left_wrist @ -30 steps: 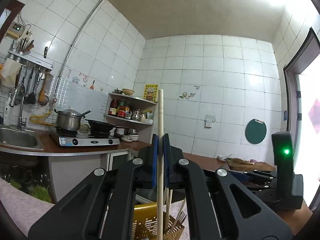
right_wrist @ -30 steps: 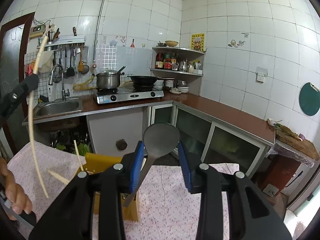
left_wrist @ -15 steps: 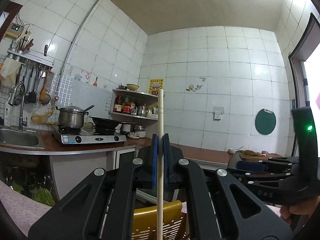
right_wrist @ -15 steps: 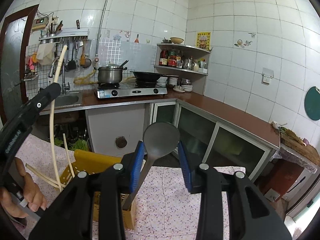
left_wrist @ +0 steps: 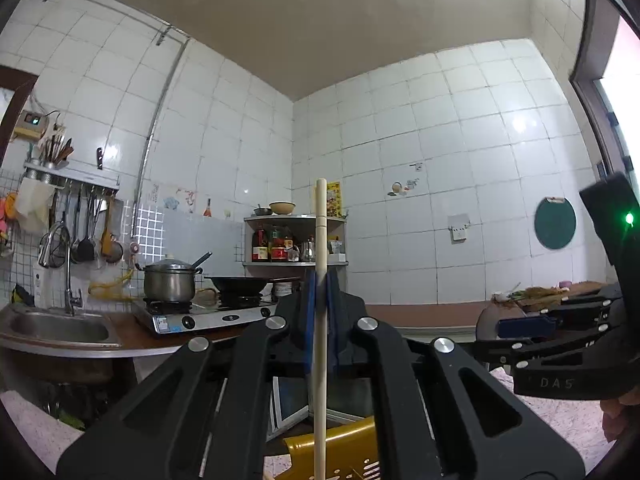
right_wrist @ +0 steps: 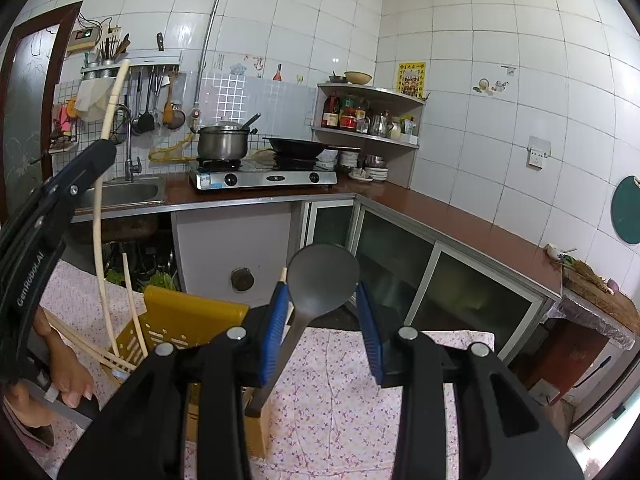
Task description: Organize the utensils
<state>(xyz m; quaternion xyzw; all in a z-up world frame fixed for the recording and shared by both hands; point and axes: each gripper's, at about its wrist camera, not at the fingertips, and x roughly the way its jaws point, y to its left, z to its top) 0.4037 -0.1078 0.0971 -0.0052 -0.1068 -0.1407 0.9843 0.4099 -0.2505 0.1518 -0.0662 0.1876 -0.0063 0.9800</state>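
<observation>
My left fingers [left_wrist: 320,312] are clamping a chopstick [left_wrist: 320,320] upright over the yellow holder [right_wrist: 188,320]; next I judge lowering it in; right fingers [right_wrist: 322,332] are gapped around the spoon [right_wrist: 320,280].

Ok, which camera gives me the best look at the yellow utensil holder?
The right wrist view: the yellow holder shows its slotted wall and rim on the flowered cloth, with chopsticks leaning in it. The left wrist view shows only a sliver of it at the bottom edge, behind the left gripper and its chopstick.
</observation>
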